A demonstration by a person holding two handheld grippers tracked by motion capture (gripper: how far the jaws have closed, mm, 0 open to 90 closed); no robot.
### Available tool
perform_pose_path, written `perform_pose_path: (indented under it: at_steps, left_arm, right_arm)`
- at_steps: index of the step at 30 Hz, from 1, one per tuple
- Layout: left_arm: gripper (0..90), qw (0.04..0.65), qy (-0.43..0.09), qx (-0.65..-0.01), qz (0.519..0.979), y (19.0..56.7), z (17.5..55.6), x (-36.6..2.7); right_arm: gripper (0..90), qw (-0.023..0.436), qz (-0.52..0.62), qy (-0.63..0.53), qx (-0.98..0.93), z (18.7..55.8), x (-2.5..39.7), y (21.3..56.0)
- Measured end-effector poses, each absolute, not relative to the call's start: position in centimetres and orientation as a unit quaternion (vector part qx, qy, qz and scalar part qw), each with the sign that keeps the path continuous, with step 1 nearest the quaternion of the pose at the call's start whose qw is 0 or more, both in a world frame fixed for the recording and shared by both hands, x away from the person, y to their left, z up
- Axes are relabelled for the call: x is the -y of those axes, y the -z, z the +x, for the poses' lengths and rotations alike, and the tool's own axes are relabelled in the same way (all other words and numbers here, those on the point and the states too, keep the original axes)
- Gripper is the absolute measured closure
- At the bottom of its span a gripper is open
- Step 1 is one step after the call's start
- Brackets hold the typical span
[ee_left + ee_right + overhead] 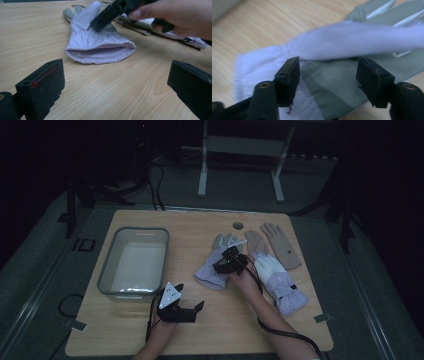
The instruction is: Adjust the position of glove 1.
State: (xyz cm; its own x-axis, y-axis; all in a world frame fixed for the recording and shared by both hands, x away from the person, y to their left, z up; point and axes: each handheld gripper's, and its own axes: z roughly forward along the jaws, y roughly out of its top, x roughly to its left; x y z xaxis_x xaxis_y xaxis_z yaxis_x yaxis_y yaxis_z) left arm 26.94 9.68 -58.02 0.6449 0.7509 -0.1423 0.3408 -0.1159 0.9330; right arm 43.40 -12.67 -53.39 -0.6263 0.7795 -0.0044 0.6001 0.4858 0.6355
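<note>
On a wooden tabletop, the right gripper comes down on a lavender ski glove with a grey palm, its fingers spread wide and standing to either side of that grey palm patch; in the right gripper view nothing is pinched between them yet, and the glove's fabric lies flat just beyond the tips. The left gripper waits apart from the gloves, near the person's edge of the tabletop, its fingers likewise wide open and holding nothing, the glove's ribbed cuff opening facing them a short way ahead. Off to the outer side of the left gripper's fingers stands a grey plastic bin, which looks bare inside. Beyond the right gripper's fingers, on their far side from the bin, lie the matching lavender glove and a pair of tan knit gloves, all flat on the wood. Judged from this, the work of gathering the gloves appears barely begun: no glove is in the bin, none is lifted, and the first grasp is only being lined up, with the closing, the carry and the remaining three gloves all seemingly left to do.
</note>
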Motion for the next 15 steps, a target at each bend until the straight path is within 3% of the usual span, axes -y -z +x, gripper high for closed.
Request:
perform_pose_path:
  at_steps: [2, 10, 15]
  left_arm:
    - [1.4, 0.547, -0.188, -0.377, 0.723, 58.0, 26.9, -9.7]
    - [1.4, 0.545, -0.191, -0.378, 0.723, 58.0, 26.9, -9.6]
    - [1.4, 0.545, -0.192, -0.381, 0.722, 58.0, 26.9, -9.6]
  right_arm:
    - [41.5, 0.152, 0.407, -0.300, -0.849, 43.6, 12.7, 54.0]
    - [49.1, 0.145, 0.401, -0.291, -0.856, 44.0, 12.8, 54.8]
    - [62.2, 0.136, 0.385, -0.281, -0.868, 44.1, 12.8, 54.5]
